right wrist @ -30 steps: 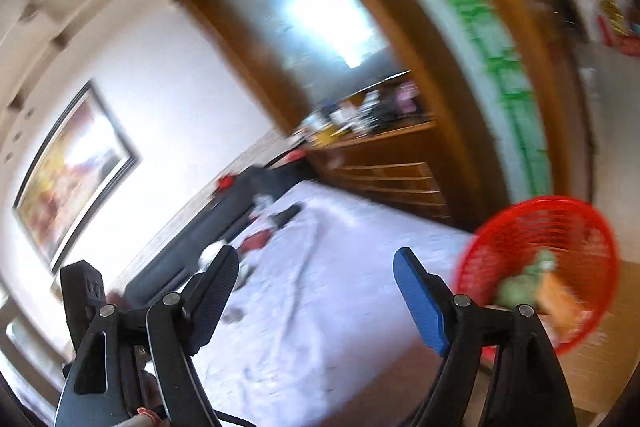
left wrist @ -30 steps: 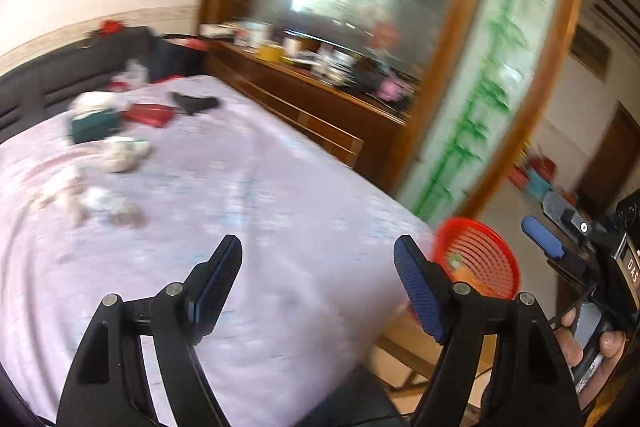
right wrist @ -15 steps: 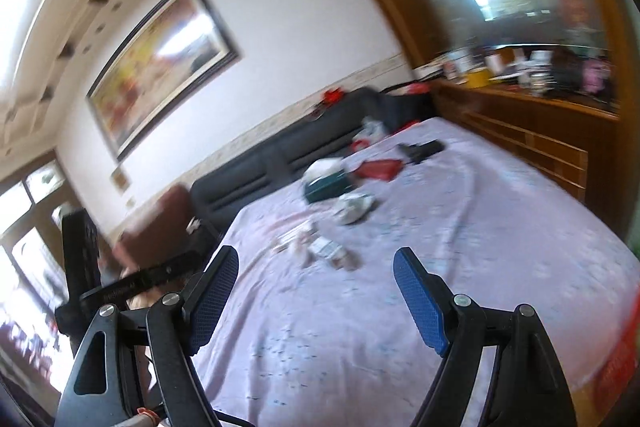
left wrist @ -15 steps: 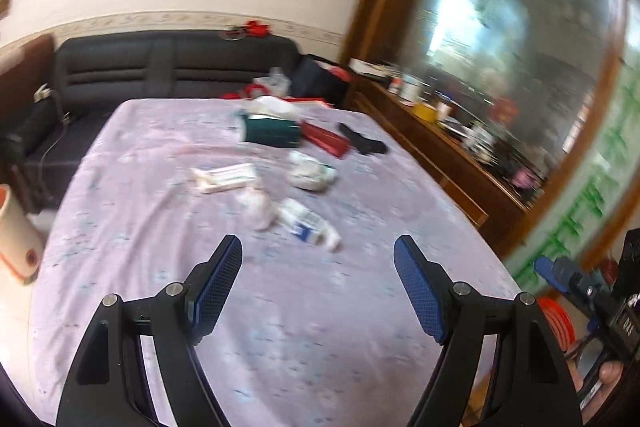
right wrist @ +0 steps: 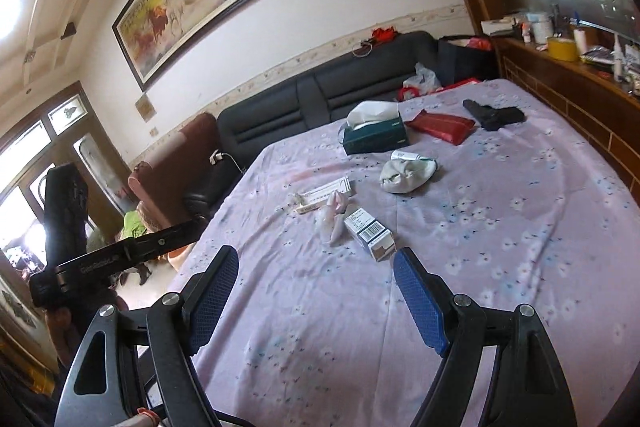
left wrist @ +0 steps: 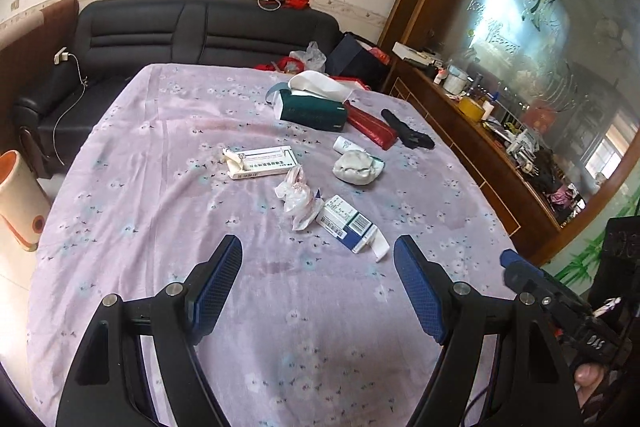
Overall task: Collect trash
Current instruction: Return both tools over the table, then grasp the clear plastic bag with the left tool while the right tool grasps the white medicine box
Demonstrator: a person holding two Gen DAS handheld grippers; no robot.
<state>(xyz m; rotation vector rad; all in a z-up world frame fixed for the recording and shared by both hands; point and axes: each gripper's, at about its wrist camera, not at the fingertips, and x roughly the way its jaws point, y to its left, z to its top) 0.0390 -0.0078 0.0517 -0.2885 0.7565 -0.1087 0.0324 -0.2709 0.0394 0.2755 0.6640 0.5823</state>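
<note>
While both grippers hung above the near edge, the desk [left wrist: 140,187], draped in a lilac floral cloth, filled most of each view. Black sofa [left wrist: 168,31] stood along the far wall behind it; wooden sideboard [left wrist: 480,147] ran down the right side.

Left gripper [left wrist: 318,287]: jaws wide apart, nothing between them. Right gripper [right wrist: 316,289]: jaws likewise spread and empty. Neither touched the cloth or any item.

Far end of the desk: dark green tissue box [left wrist: 310,111] with a white tissue pulled up, a red pouch [left wrist: 370,125] just beside it on the right, a black object [left wrist: 406,134] further right, type unclear.

Trash sat in a loose cluster at mid-desk, ahead of both grippers. Long white carton [left wrist: 262,163] lay flat on the left. Crumpled grey-white wad [left wrist: 358,167] lay on the right, with a small white bottle [left wrist: 346,145] just behind it. Nearest the jaws, a blue-and-white medicine box [left wrist: 346,223] lay on its side, touching a crumpled clear plastic wrapper [left wrist: 298,197] on its left.
</note>
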